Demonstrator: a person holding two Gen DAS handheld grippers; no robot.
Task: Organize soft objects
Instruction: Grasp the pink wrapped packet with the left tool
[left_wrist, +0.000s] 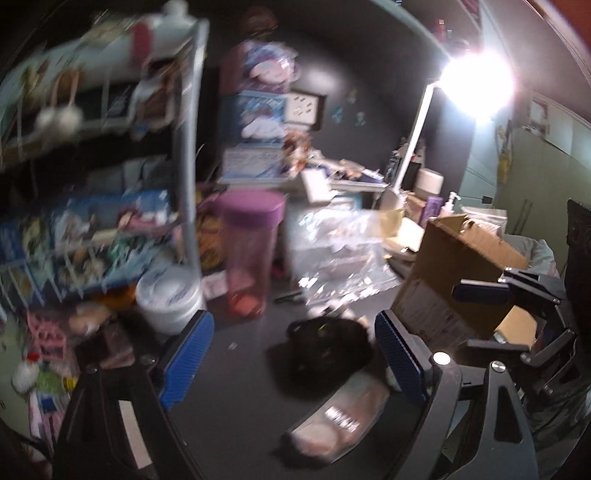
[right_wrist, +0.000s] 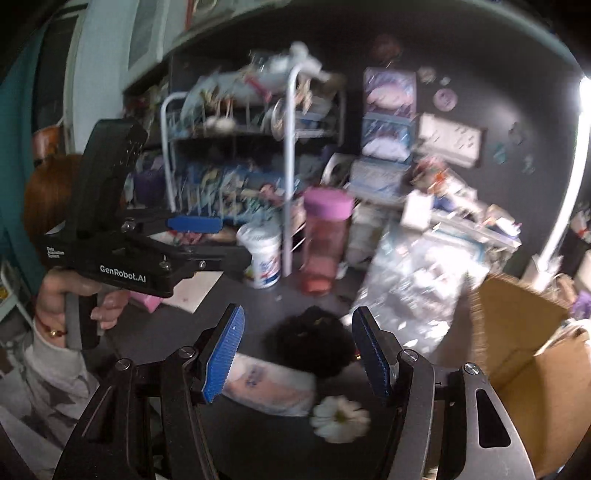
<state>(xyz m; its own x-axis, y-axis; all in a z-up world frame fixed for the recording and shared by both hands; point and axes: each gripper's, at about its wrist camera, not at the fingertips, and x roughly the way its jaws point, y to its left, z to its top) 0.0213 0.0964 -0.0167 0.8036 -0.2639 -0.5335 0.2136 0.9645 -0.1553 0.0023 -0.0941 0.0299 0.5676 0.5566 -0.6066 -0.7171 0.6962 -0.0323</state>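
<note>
Desk: a dark tabletop (left_wrist: 236, 398) lies under both grippers, crowded at the far side and blurred in both views.
Wire rack: a white shelf rack (right_wrist: 291, 155) stands far ahead and left of the right jaws, stuffed with items too blurred to name.
Cardboard box: an open box (right_wrist: 517, 332) sits just right of the right jaws; in the left wrist view it (left_wrist: 458, 269) rises ahead and right of the left jaws.
Plastic bags: a heap of clear wrapping (left_wrist: 332, 251) lies ahead of the left jaws, beyond the black item.
Left gripper: the left gripper (left_wrist: 295, 354) points forward over the desk, jaws spread wide with nothing between the blue pads (left_wrist: 188, 354); in the right wrist view it (right_wrist: 207, 236) is level, gripped from below by the left hand (right_wrist: 74, 302).
Right gripper: the right gripper (right_wrist: 297, 354) tilts down at the desk, jaws spread and empty; its body (left_wrist: 517, 295) shows right of the left jaws.
Pink bottle: a clear pink bottle (left_wrist: 251, 254) with a purple lid stands upright ahead of the left jaws.
White tub: a lidded tub (right_wrist: 262, 254) stands just left of the bottle.
Black fluffy item: a dark furry object (right_wrist: 310, 339) lies on the desk in the gap between the right jaws, not touched.
Packet: a pale pink soft pack (right_wrist: 269, 384) lies just nearer than the black item, touching it.
Flower: a white daisy-like piece (right_wrist: 340, 417) lies close in, below the right jaws.
</note>
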